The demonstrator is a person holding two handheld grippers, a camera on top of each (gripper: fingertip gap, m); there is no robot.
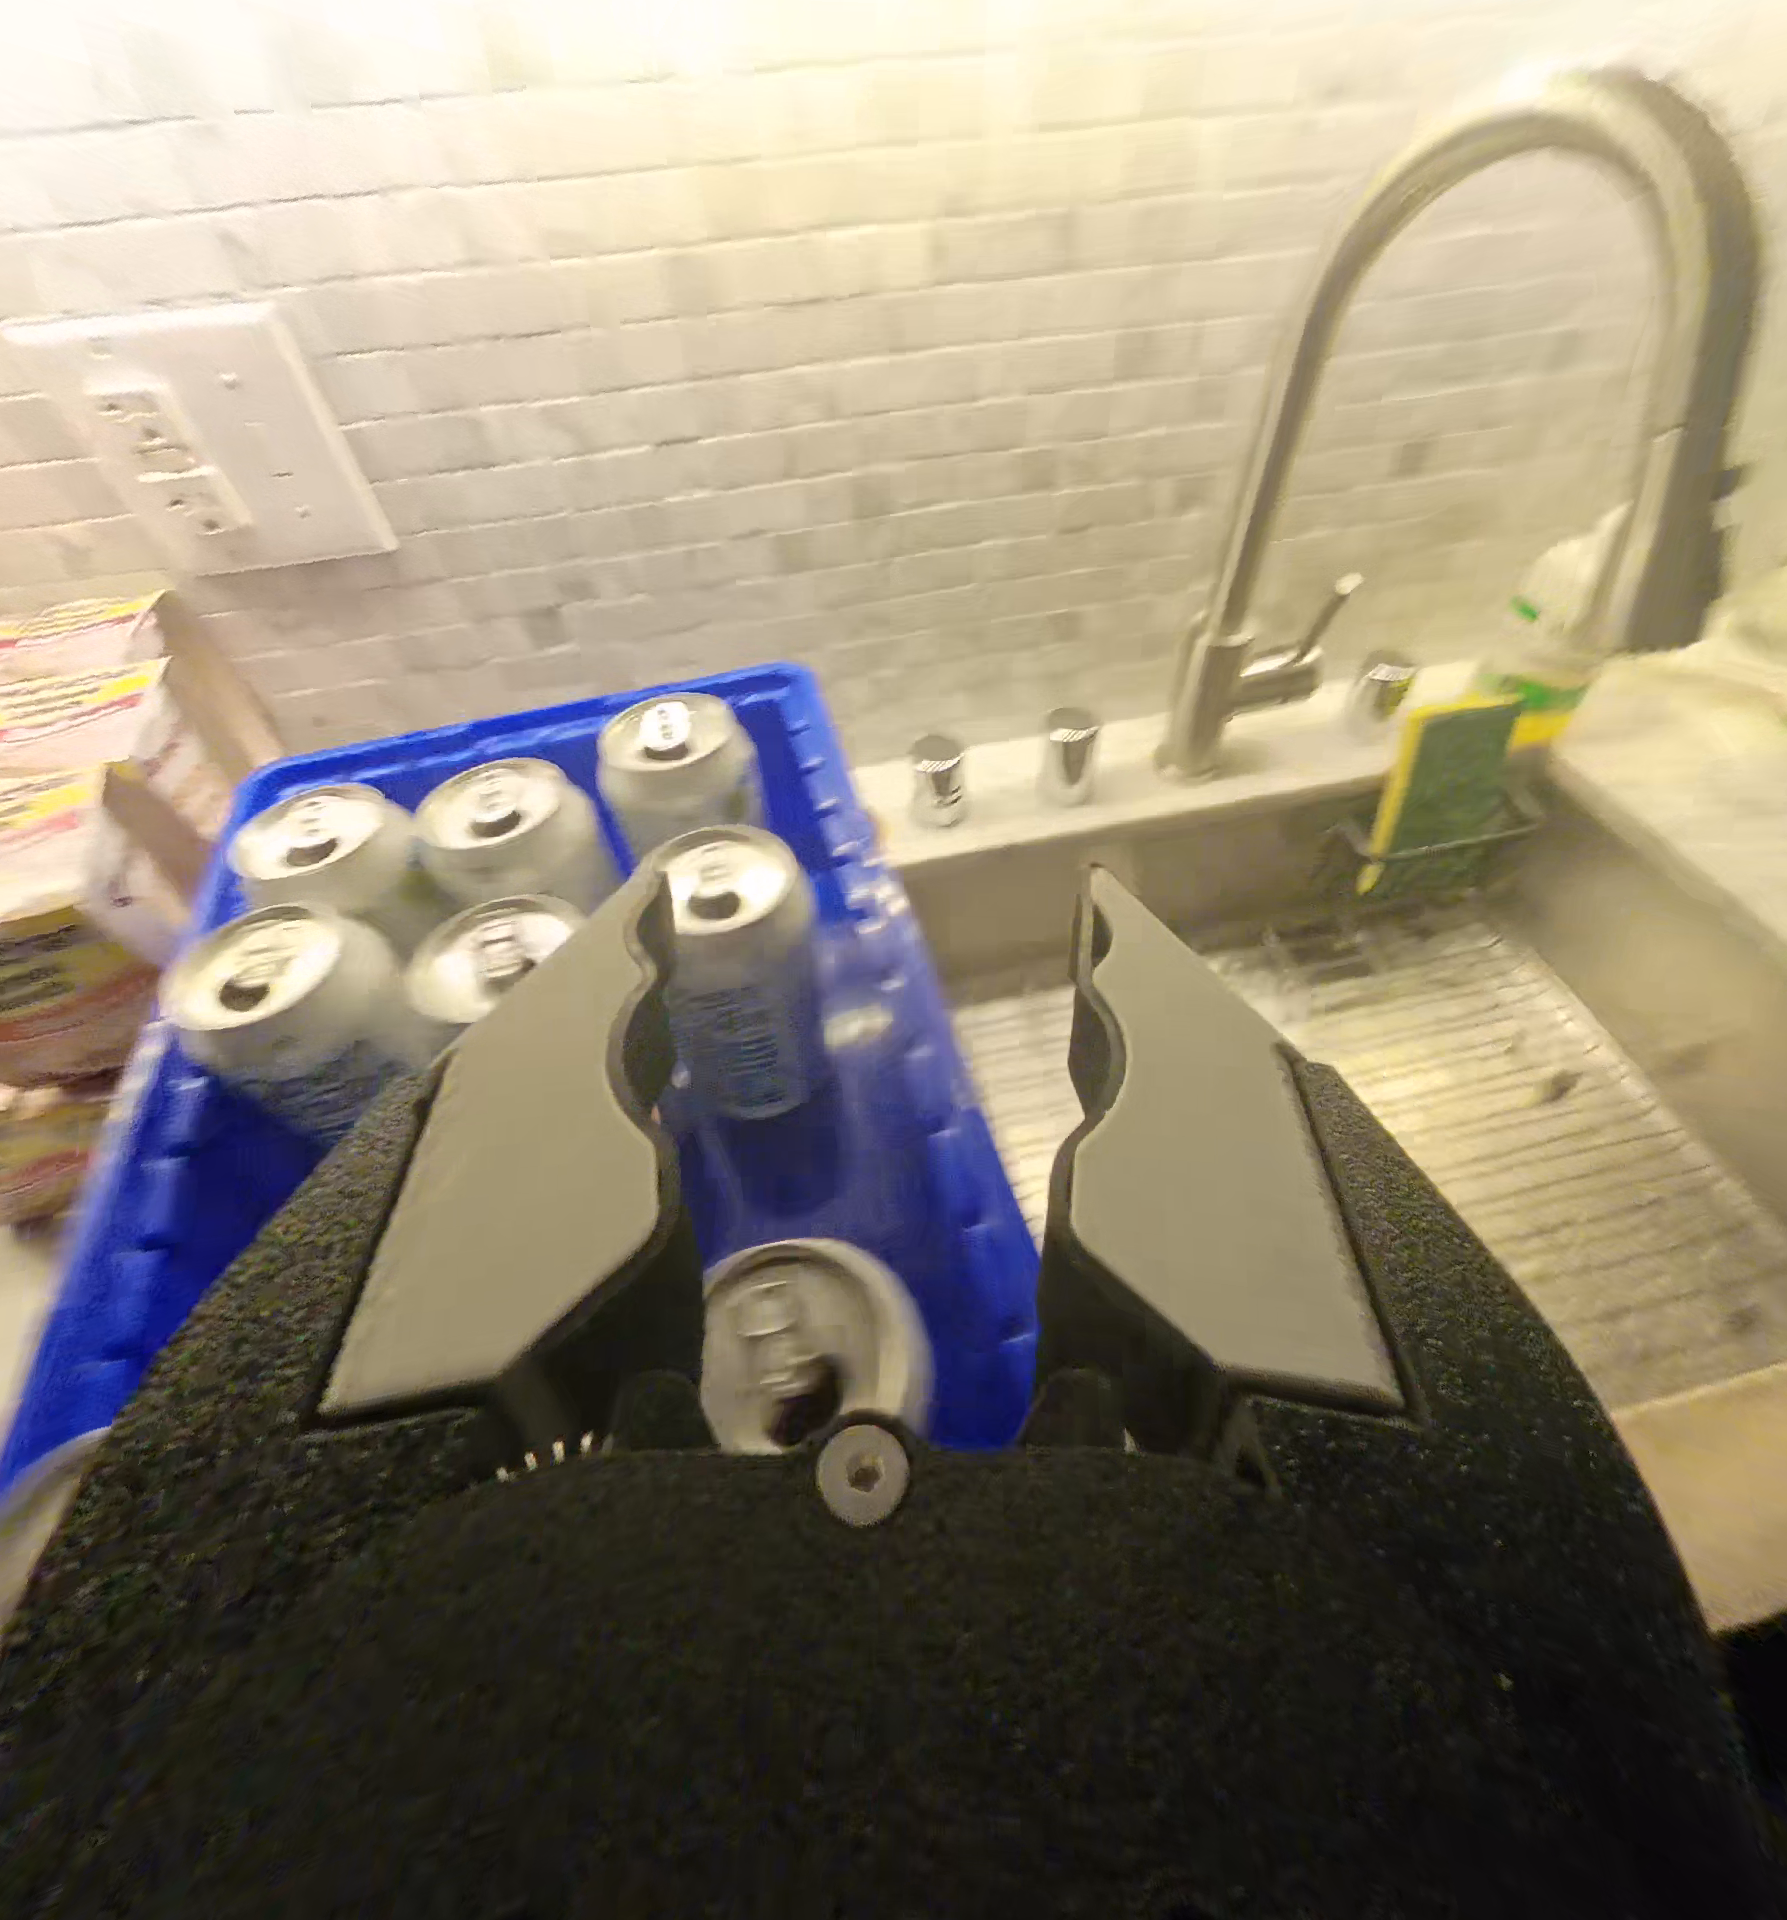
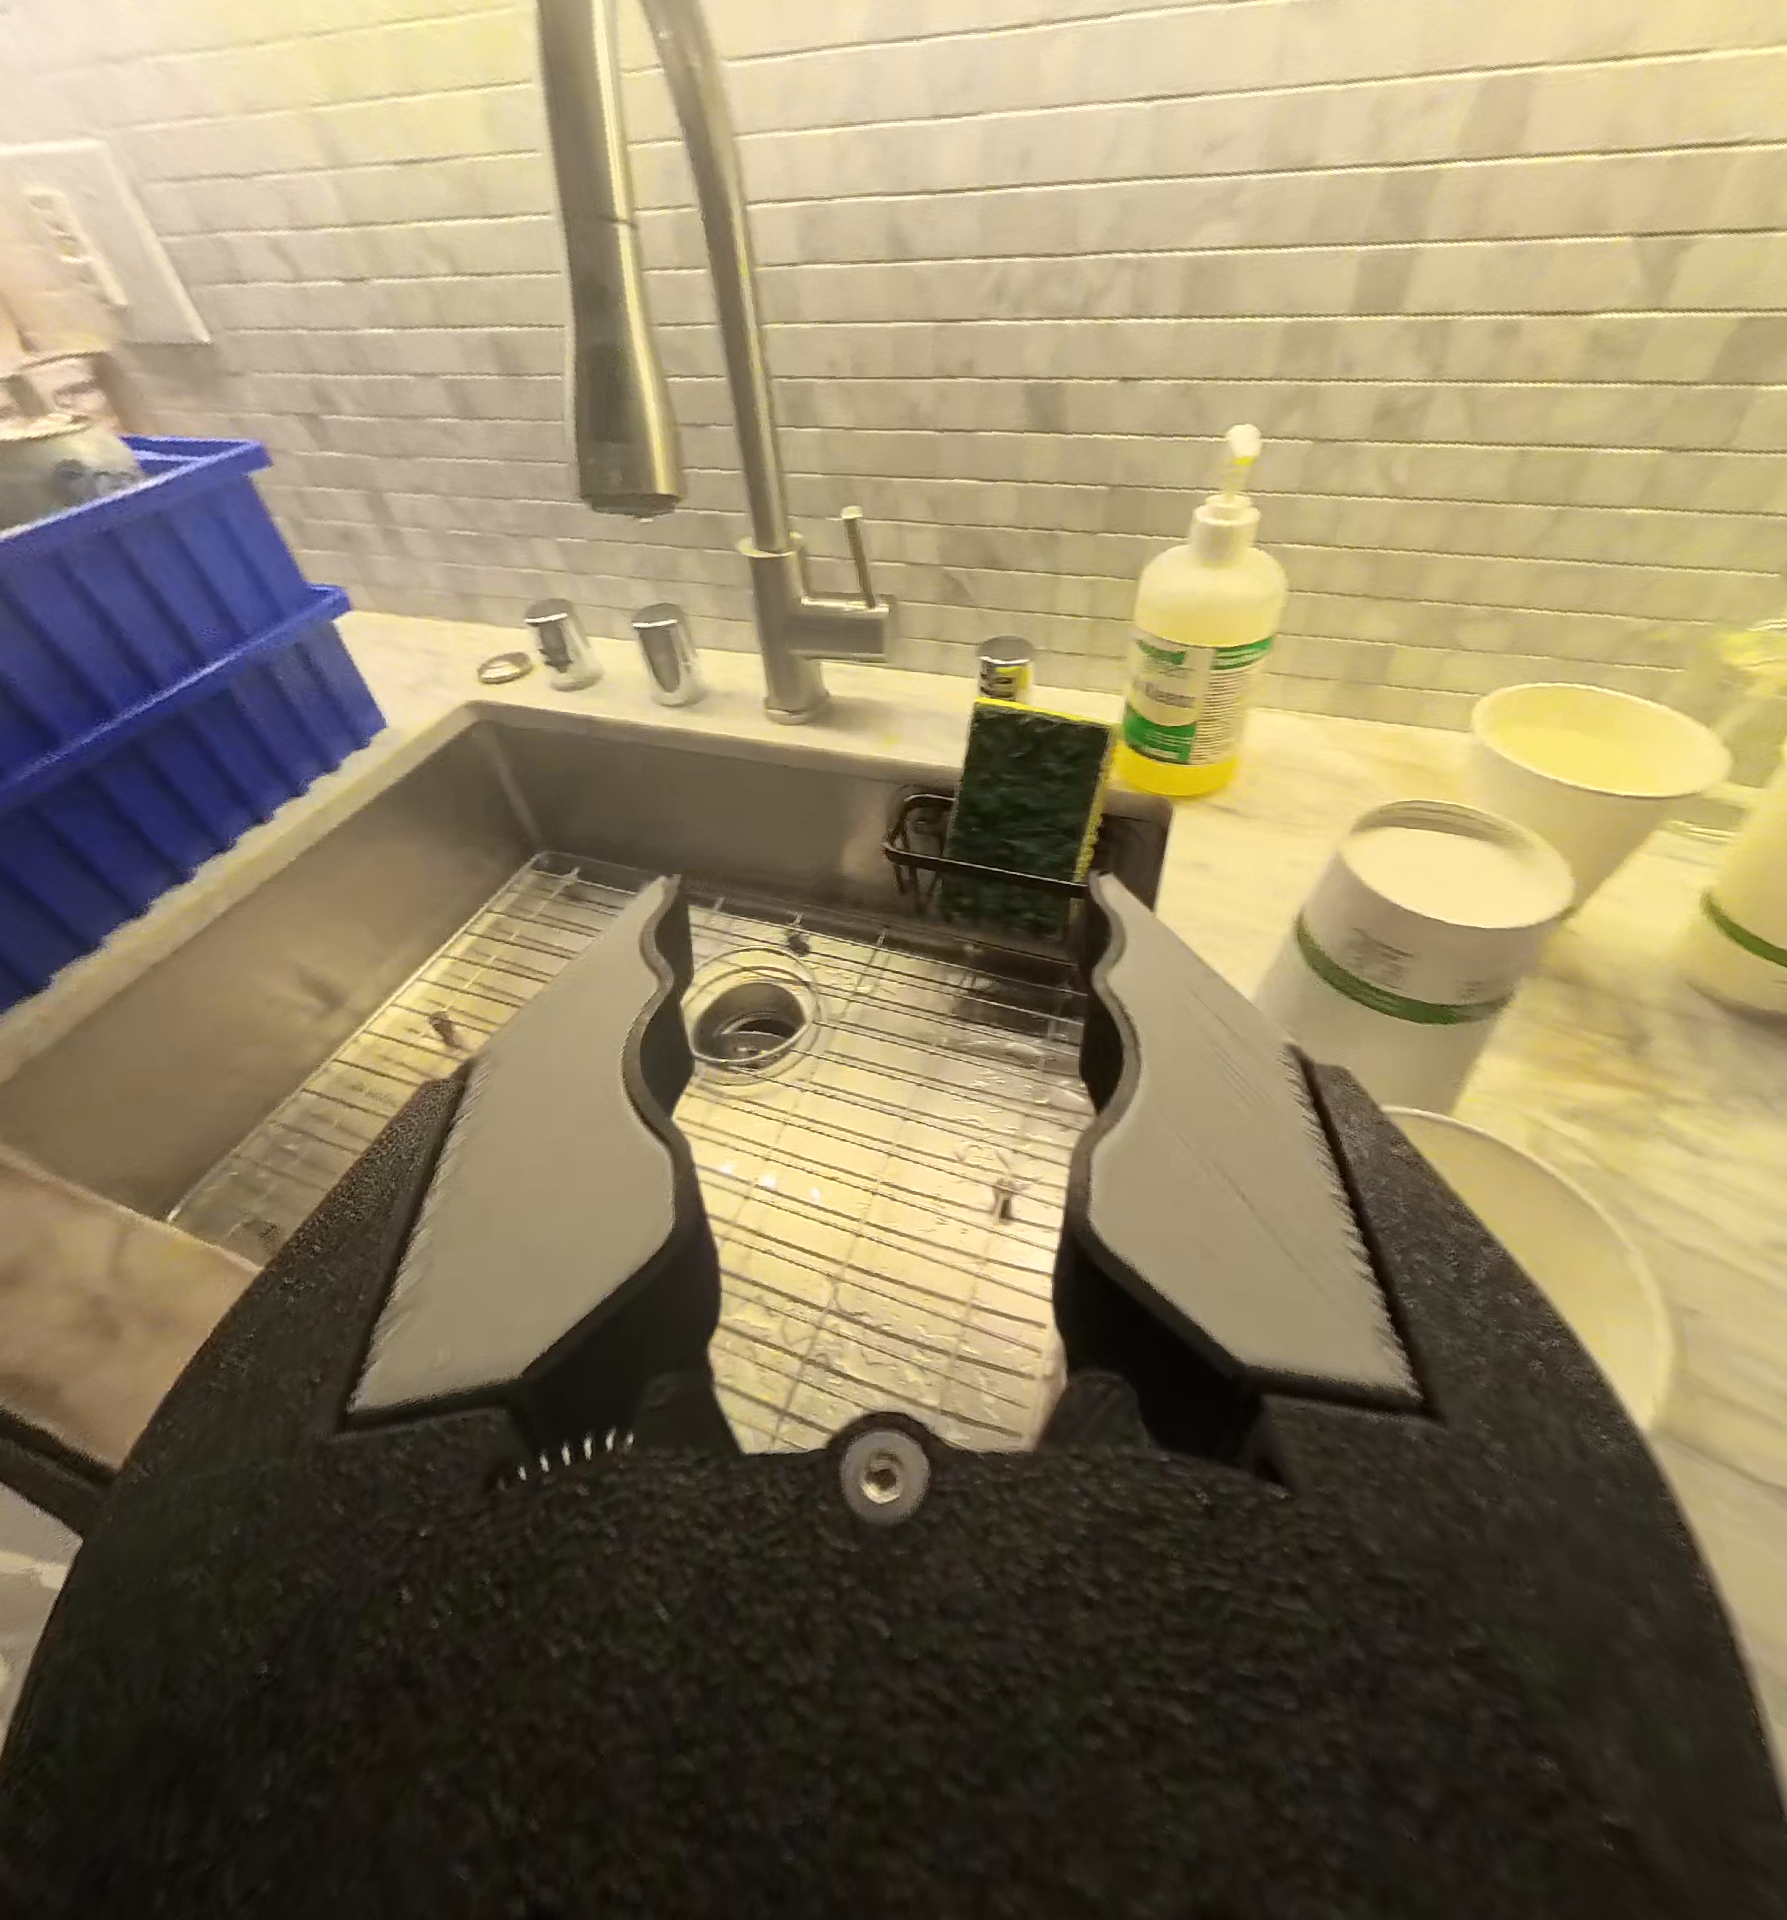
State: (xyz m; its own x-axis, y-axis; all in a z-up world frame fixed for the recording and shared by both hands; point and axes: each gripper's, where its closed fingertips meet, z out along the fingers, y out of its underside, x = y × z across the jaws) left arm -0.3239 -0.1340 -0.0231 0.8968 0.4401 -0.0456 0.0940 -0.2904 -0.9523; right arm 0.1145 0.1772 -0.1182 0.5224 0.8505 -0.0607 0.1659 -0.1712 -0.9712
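Note:
My left gripper [image 1: 873,894] is open and empty above the right side of a blue plastic crate [image 1: 972,1174] that holds several opened silver drink cans. One can [image 1: 738,966] stands just right of my left finger [image 1: 536,1122]. Another can [image 1: 811,1340] shows low between the jaws. The view is blurred. My right gripper [image 2: 884,899] is open and empty above a steel sink [image 2: 276,935] with a wire grid [image 2: 868,1164] and a drain [image 2: 754,1013] on its floor. The crate also shows at the left of the right wrist view [image 2: 120,717].
A tall steel faucet [image 2: 764,582] stands behind the sink, with a green-and-yellow sponge [image 2: 1024,810] in a black caddy. A soap bottle [image 2: 1195,644] and several white paper cups [image 2: 1419,956] stand on the marble counter at right. Printed cartons [image 1: 37,831] are stacked left of the crate. One gripper's finger ends stand about 55 centimetres off the other's.

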